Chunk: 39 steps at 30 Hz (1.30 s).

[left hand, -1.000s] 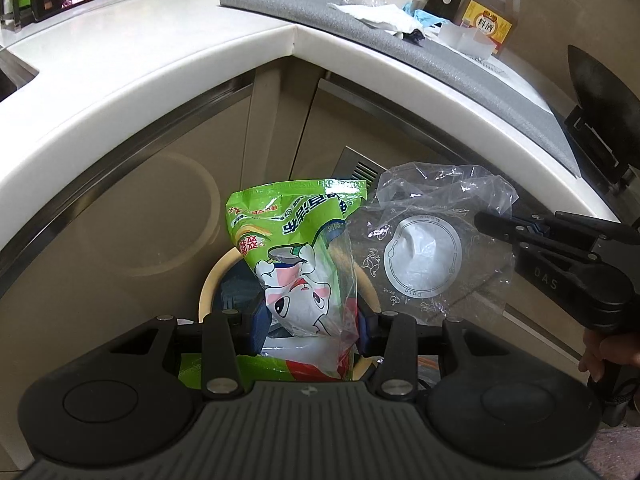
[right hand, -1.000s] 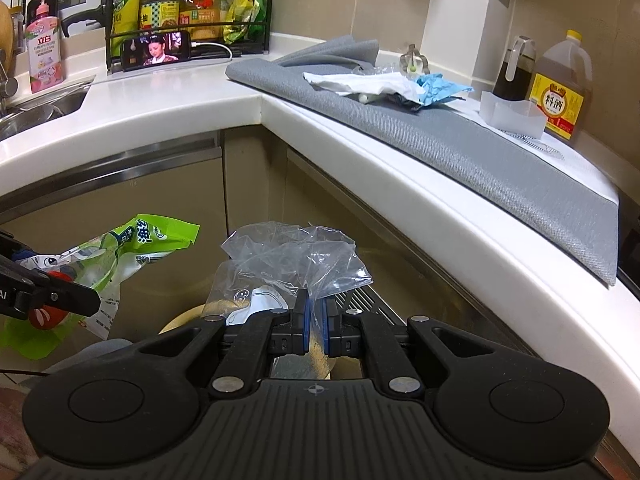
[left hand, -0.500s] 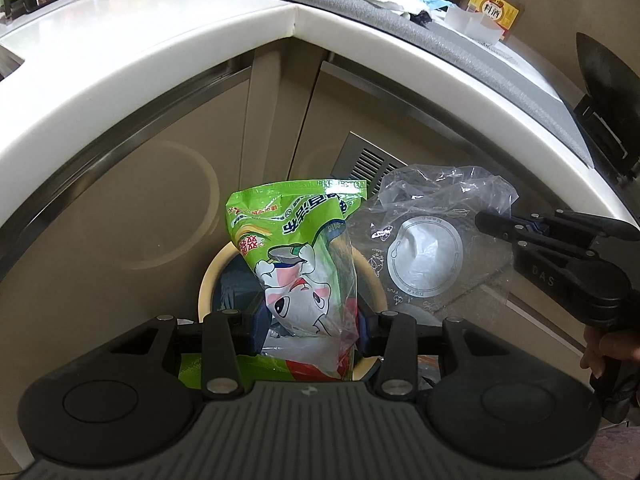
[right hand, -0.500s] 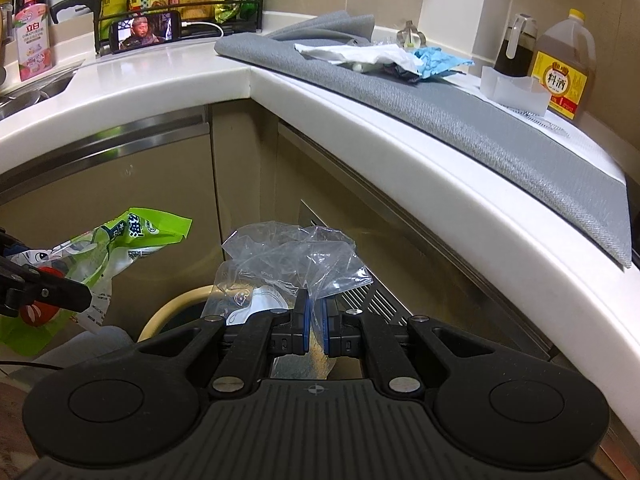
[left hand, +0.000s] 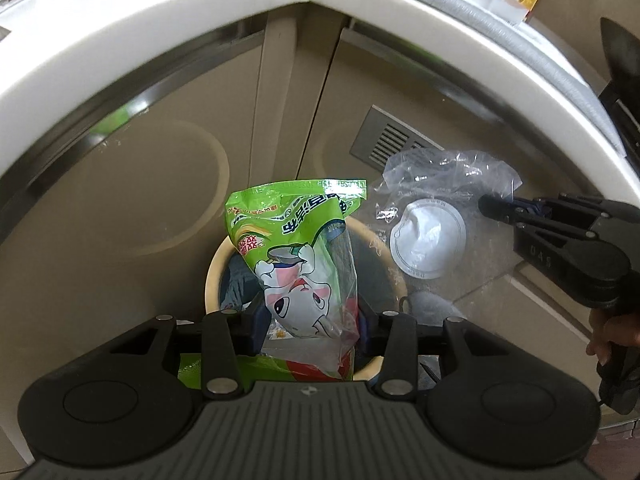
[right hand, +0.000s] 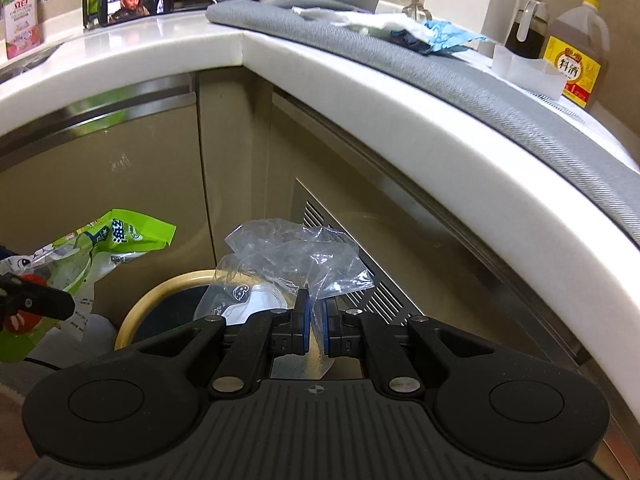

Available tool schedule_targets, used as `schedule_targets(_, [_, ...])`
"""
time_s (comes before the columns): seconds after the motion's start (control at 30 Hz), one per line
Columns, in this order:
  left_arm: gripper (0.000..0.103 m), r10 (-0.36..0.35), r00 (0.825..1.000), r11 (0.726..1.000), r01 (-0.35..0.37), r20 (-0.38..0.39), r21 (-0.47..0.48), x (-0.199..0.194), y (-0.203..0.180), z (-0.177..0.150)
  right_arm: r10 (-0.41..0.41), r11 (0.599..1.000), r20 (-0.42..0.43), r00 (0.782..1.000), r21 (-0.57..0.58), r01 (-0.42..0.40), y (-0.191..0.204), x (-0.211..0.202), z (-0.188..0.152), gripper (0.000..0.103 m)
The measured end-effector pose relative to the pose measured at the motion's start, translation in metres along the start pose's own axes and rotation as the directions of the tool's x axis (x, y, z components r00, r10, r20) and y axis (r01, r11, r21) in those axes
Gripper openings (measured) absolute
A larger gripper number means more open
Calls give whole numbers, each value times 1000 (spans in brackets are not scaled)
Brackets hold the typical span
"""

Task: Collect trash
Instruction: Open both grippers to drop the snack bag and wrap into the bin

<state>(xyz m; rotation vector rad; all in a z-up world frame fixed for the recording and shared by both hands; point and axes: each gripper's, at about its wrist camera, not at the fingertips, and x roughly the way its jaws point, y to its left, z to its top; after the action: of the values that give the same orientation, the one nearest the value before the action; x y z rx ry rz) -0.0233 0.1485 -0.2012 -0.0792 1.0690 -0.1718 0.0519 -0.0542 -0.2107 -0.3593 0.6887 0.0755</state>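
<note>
My left gripper point(left hand: 310, 318) is shut on a green snack bag point(left hand: 296, 240) with a cartoon print and holds it right over the round bin point(left hand: 214, 272) with a cream rim. My right gripper point(right hand: 315, 316) is shut on a crumpled clear plastic bag point(right hand: 288, 256) with a white round label, held just above the bin's right side point(right hand: 160, 284). The right gripper also shows in the left wrist view point(left hand: 496, 208), pinching the clear bag point(left hand: 436, 216). The green bag shows at the left of the right wrist view point(right hand: 100, 240).
Beige cabinet doors point(left hand: 140, 200) with a metal vent point(left hand: 392, 140) stand behind the bin. The white countertop edge point(right hand: 360, 80) curves overhead, carrying a grey mat point(right hand: 460, 72), crumpled paper point(right hand: 380, 20), bottles point(right hand: 576, 60) and a phone point(right hand: 136, 0).
Both grippers have dropped lower below the countertop edge with their bags, closer to the bin. Grips are unchanged.
</note>
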Motion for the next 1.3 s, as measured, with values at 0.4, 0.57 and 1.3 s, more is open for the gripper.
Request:
schedule_targets(0.4, [47,-4,991,1000,4,-132,-2,69,-20,15,37,999,-96,995,-28,-40,11,52,1,6])
schedule_targets(0.57, [47,-5,984,1000,6,-180,6,93,-31,20,45,999,-151,987,-7,-47,9,71,0,6])
schedule_targets(1.3, [103,30,972,999,-32,-235,-8,123,-43,41,61,997,-272,960,70,-44,14,99,3,63])
